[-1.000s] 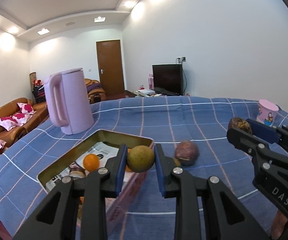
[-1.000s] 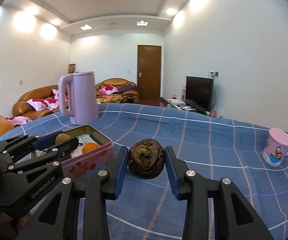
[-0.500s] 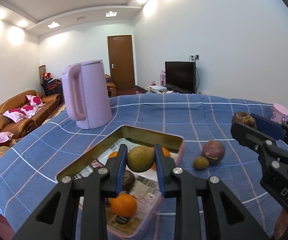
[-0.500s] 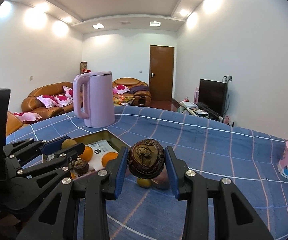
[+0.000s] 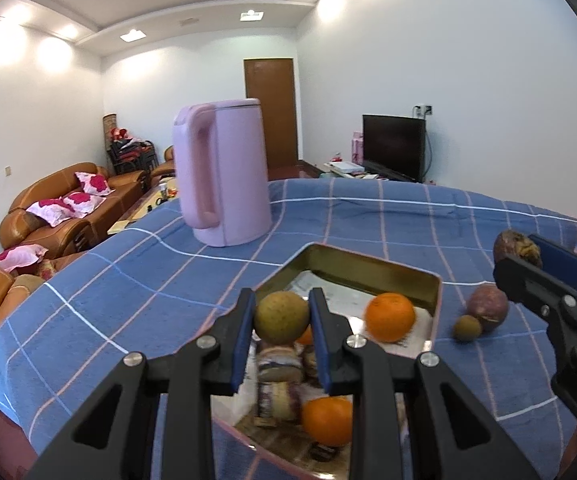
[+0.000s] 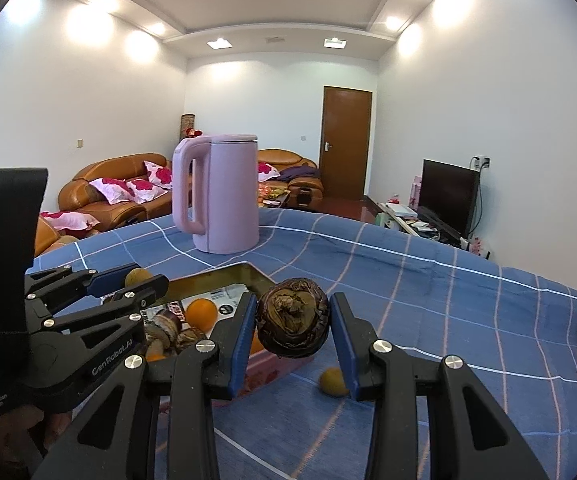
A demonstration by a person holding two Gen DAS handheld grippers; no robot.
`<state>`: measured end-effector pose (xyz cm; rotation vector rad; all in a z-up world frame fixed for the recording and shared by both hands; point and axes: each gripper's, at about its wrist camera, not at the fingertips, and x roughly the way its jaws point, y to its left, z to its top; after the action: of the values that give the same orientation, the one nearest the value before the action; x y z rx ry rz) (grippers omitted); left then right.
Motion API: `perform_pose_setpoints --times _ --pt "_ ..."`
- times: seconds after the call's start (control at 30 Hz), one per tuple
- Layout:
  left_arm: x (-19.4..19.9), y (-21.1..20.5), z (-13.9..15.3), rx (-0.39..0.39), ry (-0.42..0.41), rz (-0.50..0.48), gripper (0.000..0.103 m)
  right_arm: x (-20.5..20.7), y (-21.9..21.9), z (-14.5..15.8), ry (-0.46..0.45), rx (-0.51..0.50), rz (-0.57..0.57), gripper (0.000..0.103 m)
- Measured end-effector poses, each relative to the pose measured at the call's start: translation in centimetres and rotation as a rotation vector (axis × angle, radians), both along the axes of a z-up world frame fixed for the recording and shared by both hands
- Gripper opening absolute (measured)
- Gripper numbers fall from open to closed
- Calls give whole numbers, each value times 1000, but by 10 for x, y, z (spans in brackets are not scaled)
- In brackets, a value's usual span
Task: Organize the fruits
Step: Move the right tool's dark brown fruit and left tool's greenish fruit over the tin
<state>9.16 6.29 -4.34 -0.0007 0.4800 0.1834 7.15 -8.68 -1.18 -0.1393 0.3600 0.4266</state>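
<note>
Left gripper [image 5: 282,318]: I've got it clamped on a greenish-brown round fruit [image 5: 281,317], hanging over the tin [image 5: 372,266].
Right gripper [image 6: 293,328]: squeezed tight on a dark wrinkly fruit [image 6: 293,328], just past the tin's right edge.
Tin: sits on the blue checked cloth [image 5: 128,280], paper-lined, with oranges [image 5: 390,317] inside.
Loose fruit: a purple one [image 5: 487,307] and a small brown one [image 5: 467,328], touching, just right of the tin.
Kettle [image 5: 222,172]: pink, behind the tin.

Both grippers [image 5: 281,320] black, blue-padded jaws, silver screws — white "GenRobot.AI" lettering.
</note>
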Motion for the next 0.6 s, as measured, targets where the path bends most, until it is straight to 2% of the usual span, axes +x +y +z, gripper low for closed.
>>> perform_pose_setpoints --times 0.6 --pt "11 34 -12 2 57 69 29 18 39 -11 57 -11 72 39"
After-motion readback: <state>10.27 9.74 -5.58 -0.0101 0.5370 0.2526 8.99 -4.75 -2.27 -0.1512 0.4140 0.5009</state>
